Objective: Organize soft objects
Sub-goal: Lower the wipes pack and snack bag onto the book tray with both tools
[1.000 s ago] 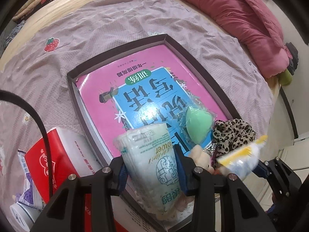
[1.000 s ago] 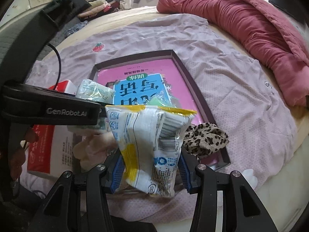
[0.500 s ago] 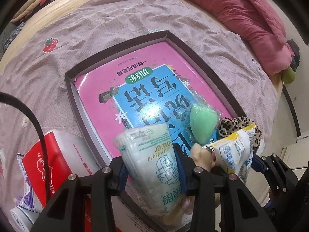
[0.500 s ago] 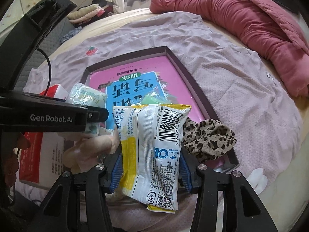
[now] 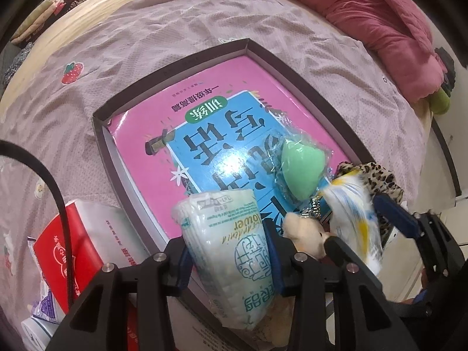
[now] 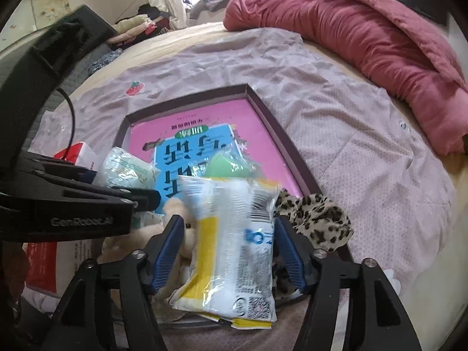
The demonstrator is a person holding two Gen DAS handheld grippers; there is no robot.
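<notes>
Lilac bedsheet [image 5: 152,44] carries a dark shallow tray [image 5: 187,64]; left gripper [image 5: 226,259] jaws clamp a pale-green tissue pack [image 5: 231,245], right gripper [image 6: 229,253] jaws are opening around a white-and-yellow plastic pouch [image 6: 234,248].

The dark tray [image 5: 163,76] lay on the bed, its pink book [image 5: 204,111] bare from centre toward 11 o'clock, leaving clear room there. Toward 4 o'clock a green sponge [image 5: 302,166], a leopard scrunchie [image 6: 318,219] and a plush toy [image 5: 304,229] crowded it. A red tissue box [image 5: 73,234] blocked 8 o'clock, and the red quilt [image 6: 365,38] 1 o'clock.
</notes>
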